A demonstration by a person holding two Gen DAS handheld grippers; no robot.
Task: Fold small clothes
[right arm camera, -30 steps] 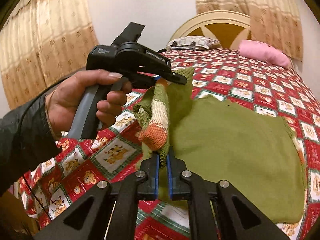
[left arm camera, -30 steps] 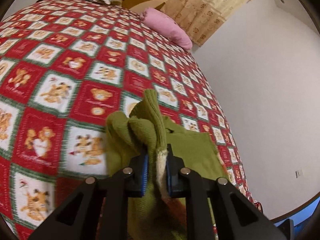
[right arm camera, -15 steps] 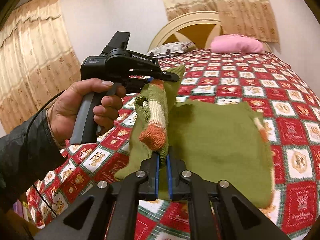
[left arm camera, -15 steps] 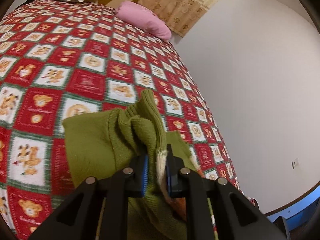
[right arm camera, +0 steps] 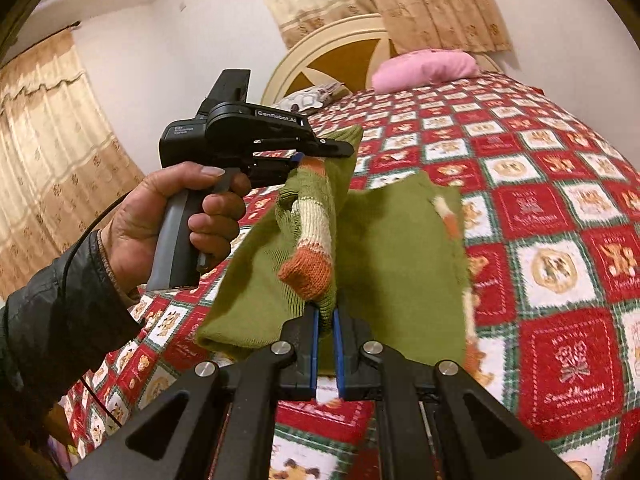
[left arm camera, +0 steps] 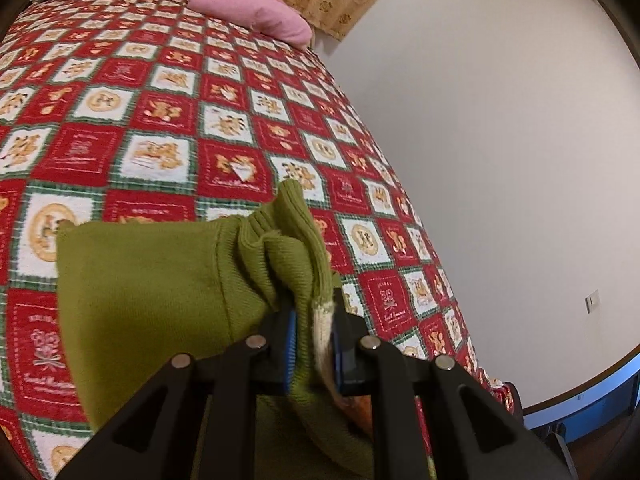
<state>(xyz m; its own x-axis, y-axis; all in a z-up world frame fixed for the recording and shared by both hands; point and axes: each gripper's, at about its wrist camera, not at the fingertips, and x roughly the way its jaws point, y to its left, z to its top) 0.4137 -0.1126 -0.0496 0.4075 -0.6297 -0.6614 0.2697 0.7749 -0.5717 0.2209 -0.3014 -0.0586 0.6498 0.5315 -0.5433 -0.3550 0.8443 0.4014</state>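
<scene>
Left wrist view – tongs: the left tongs [left arm camera: 313,344] are pinching a bunched, ribbed edge of the green sweater [left arm camera: 152,280], jaws narrow with knit and a cream cuff squeezed between the blue pads.
Left wrist view – garment: the sweater is hanging from the grip and draping down onto the bed [left arm camera: 120,120], whose red-and-white patchwork cover is running up to a pink pillow [left arm camera: 256,8].
Right wrist view – tongs: the right tongs [right arm camera: 325,332] are clamping a thin green edge just under an orange-and-cream striped cuff [right arm camera: 310,256] – jaws nearly together on it.
Right wrist view – other hand: a hand [right arm camera: 160,216] is gripping the handle of the left tongs [right arm camera: 304,156], which are holding the upper part of the same bunched edge.
Right wrist view – garment: the rest of the sweater [right arm camera: 400,264] is lying partly flat on the bed [right arm camera: 560,208], lifted along the held side.
Step in hand: probably carrying the held side across the body to make a fold.
Next move: it is calling for lowering both grips together, edge lined up on the flat part, then letting go.
</scene>
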